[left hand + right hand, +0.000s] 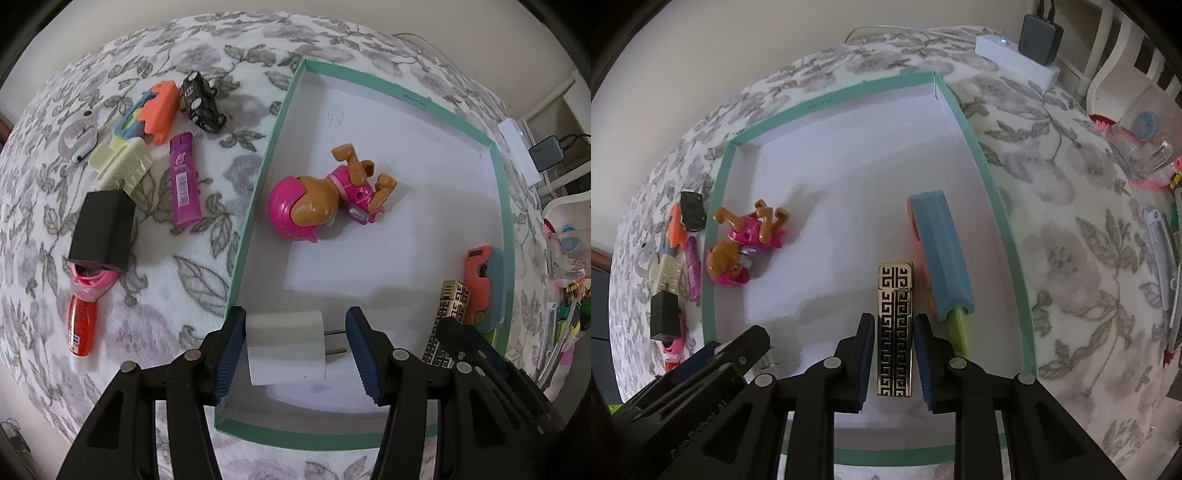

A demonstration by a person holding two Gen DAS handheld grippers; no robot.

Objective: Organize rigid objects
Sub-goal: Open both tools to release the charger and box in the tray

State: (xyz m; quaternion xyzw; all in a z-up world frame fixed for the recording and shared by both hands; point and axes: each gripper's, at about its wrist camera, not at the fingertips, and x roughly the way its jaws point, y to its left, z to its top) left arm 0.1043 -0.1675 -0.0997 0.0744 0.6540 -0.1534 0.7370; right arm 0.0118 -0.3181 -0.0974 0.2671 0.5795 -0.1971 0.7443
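Observation:
A shallow box with a teal rim (251, 206) (997, 206) lies on a floral cloth. My left gripper (295, 317) is shut on a white charger plug (284, 343), one pad on its body and the other on the prong tips, just above the box's near corner. My right gripper (894, 321) is shut on a gold-and-black patterned lighter (895, 295) (448, 314), which points down toward the box floor. A pink toy dog (325, 199) (746, 243) and an orange-and-blue block (484, 284) (938, 251) lie in the box.
Left of the box lie a purple lighter (183, 181), a black adapter (101, 230), a cream plug (122, 166), a black toy car (201, 101), an orange-and-blue toy (155, 110) and a red tube (81, 321). A power strip (1015, 55) and a glass mug (1141, 140) sit right.

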